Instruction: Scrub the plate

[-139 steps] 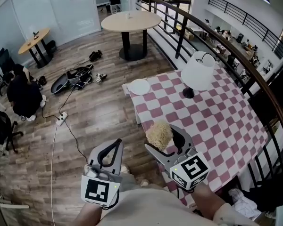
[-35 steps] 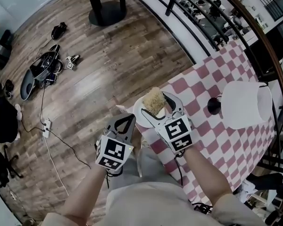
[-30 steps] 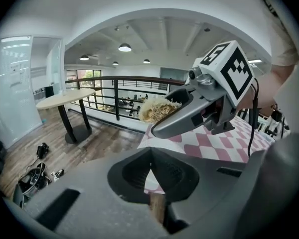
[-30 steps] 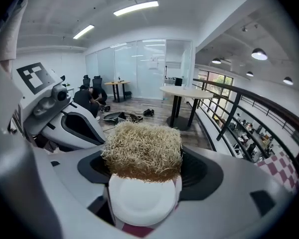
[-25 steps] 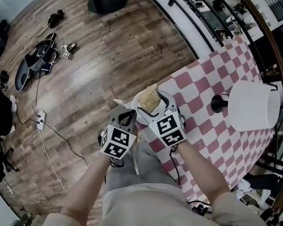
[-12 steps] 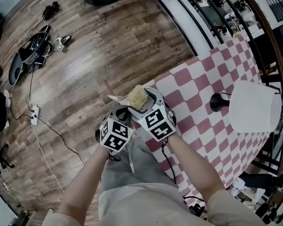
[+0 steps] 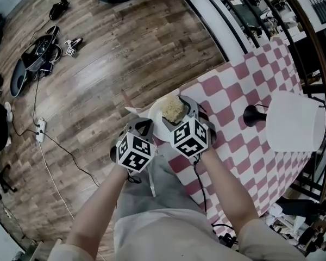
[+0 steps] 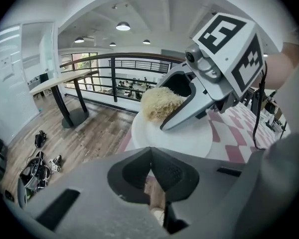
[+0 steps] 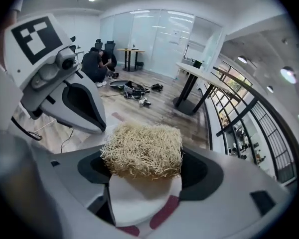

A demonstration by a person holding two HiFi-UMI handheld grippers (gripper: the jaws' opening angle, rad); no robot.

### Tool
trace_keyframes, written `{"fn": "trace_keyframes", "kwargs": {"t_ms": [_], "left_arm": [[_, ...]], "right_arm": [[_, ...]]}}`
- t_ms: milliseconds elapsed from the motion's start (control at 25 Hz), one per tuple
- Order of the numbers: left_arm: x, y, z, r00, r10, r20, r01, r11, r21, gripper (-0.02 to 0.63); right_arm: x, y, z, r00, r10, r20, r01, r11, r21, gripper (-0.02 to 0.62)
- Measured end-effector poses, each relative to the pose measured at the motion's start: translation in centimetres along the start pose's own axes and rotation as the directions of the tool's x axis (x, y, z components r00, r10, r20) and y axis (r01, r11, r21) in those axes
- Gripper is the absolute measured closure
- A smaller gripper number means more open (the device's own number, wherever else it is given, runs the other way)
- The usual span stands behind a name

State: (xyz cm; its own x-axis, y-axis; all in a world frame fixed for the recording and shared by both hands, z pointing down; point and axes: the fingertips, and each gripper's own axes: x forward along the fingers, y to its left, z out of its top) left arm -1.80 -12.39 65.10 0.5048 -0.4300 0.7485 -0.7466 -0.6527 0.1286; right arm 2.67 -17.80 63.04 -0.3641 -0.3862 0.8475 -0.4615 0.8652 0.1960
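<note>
A white plate (image 7: 158, 127) lies at the near corner of the checked table (image 7: 244, 86). My right gripper (image 7: 175, 111) is shut on a straw-coloured scrubber (image 7: 171, 105), which rests on the plate's top. In the right gripper view the scrubber (image 9: 143, 148) fills the jaws, with the plate (image 9: 139, 203) under it. My left gripper (image 7: 143, 123) is shut, its tips at the plate's left rim; whether they pinch the rim is unclear. In the left gripper view the plate (image 8: 184, 136) lies just past those tips (image 8: 150, 153), with the scrubber (image 8: 157, 103) on it.
A white-shaded lamp (image 7: 293, 121) on a black base stands on the table to the right. A dark railing (image 7: 228, 15) runs behind the table. Left of the table is wooden floor, with cables and a bag (image 7: 30, 64) farther off.
The person has walked up to the plate. In the last half second the right gripper has carried the scrubber rightward across the plate. The left gripper stays at the rim.
</note>
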Motion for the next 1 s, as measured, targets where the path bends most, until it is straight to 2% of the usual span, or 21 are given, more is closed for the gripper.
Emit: {"fn": "trace_keyframes", "kwargs": {"t_ms": [280, 440, 520, 600, 680, 760, 880, 1000], "left_arm": [[0.1, 0.0, 0.0, 1.0, 0.009, -0.011, -0.009, 1.0, 0.012, 0.594], [0.4, -0.1, -0.1, 1.0, 0.01, -0.021, -0.01, 1.0, 0.025, 0.594], [0.4, 0.0, -0.1, 1.0, 0.006, -0.023, -0.005, 1.0, 0.031, 0.594], [0.5, 0.0, 0.0, 1.0, 0.004, -0.018, -0.003, 0.999, 0.032, 0.594], [0.4, -0.1, 0.0, 1.0, 0.007, -0.019, -0.006, 0.999, 0.032, 0.594], [0.3, -0.1, -0.2, 1.0, 0.009, -0.025, -0.009, 0.999, 0.035, 0.594], [0.4, -0.2, -0.2, 0.999, 0.011, -0.037, -0.009, 0.999, 0.047, 0.594], [0.5, -0.2, -0.1, 0.999, 0.013, -0.044, -0.01, 0.998, 0.054, 0.594]], "right_arm": [[-2.4, -4.8, -3.3, 0.995, -0.094, -0.037, 0.099, 0.983, 0.155, 0.233], [-4.3, -4.7, -1.1, 0.993, -0.119, 0.018, 0.117, 0.987, 0.115, 0.233], [-4.8, -3.2, 1.0, 0.994, -0.087, 0.063, 0.084, 0.995, 0.044, 0.233], [-4.7, -0.8, 2.7, 0.996, -0.008, 0.084, 0.011, 1.0, -0.026, 0.233], [-4.0, 1.9, 3.5, 0.993, 0.094, 0.065, -0.09, 0.993, -0.071, 0.233], [-2.9, 4.1, 3.2, 0.987, 0.162, 0.008, -0.16, 0.98, -0.115, 0.233], [-1.2, 5.6, 1.5, 0.978, 0.19, -0.09, -0.203, 0.965, -0.165, 0.233], [-0.2, 5.7, 0.5, 0.974, 0.19, -0.124, -0.21, 0.963, -0.171, 0.233]]}}
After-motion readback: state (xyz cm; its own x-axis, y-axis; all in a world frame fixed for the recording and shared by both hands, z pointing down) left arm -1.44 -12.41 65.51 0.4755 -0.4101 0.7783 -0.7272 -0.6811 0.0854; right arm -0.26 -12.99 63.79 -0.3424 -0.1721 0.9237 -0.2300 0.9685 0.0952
